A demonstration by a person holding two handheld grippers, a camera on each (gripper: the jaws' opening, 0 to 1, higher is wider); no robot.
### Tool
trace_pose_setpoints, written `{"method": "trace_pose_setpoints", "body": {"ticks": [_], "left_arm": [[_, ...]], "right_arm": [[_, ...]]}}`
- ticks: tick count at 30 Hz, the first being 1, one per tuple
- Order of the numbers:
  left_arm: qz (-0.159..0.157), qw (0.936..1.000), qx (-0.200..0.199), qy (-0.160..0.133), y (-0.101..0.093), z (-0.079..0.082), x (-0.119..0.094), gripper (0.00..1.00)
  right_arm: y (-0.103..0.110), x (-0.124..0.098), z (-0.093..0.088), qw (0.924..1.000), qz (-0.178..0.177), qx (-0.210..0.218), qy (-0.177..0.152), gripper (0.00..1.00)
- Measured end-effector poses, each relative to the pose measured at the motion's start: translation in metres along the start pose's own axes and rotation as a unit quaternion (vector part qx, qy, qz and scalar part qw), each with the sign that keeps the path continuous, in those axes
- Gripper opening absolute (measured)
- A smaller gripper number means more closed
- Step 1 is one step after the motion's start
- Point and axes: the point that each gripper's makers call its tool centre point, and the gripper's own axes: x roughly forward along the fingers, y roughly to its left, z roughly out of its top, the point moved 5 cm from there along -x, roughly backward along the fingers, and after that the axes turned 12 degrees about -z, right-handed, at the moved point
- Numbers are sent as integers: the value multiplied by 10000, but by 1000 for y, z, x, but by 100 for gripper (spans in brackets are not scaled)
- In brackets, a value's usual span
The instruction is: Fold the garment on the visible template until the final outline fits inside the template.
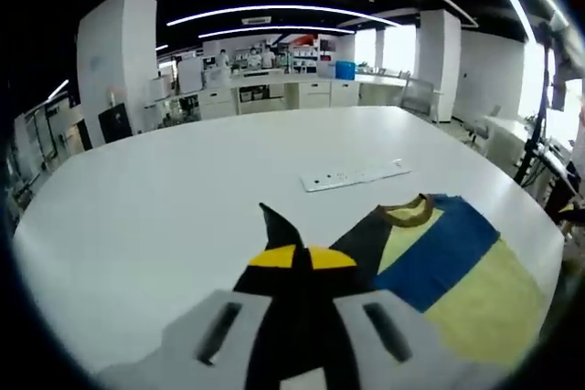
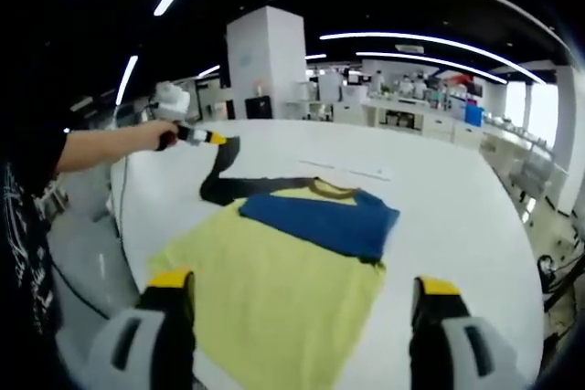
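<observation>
A T-shirt (image 2: 274, 289) lies flat on the white table (image 2: 439, 216): yellow body, blue band (image 2: 320, 218) across the chest, brown collar (image 2: 331, 191), black sleeve (image 2: 219, 180). My left gripper (image 1: 294, 258) is shut on the end of that black sleeve (image 1: 274, 226), which pokes out past its yellow tips. In the right gripper view, the left gripper (image 2: 215, 138) holds the sleeve lifted off the table at the shirt's far left corner. My right gripper (image 2: 303, 280) stands wide open above the shirt's near hem, nothing between its fingers (image 2: 169, 308).
A thin white strip (image 1: 352, 175) with small dots lies on the table beyond the collar. A person's arm (image 2: 101, 148) reaches in from the left. The table's edge (image 2: 137, 253) runs close by on the left. Counters, pillars and chairs stand far behind.
</observation>
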Motion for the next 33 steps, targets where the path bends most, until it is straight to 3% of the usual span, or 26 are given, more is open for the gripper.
{"method": "trace_pose_setpoints", "body": {"ticks": [5,8,19,24,33], "left_arm": [[-125,9997,-141,-132,-19,7,10,0],[-261,9982,-467,-267,-33,11,16,0],[-521,9971,-390,-398,-70,24,50,0],[-783,9956,-359,-363,-99,27,63,0],[-1135,9927,-209,-355,-133,38,81,0]], "right_arm": [[-1,-2,-4,10000,-5,-31,44,100],[-4,-5,-3,9999,-30,141,-34,100],[-11,-5,-2,9993,-138,336,-122,100],[-18,-8,-6,9992,-224,318,-75,100],[-28,-13,-13,9984,-377,431,-1,100]]}}
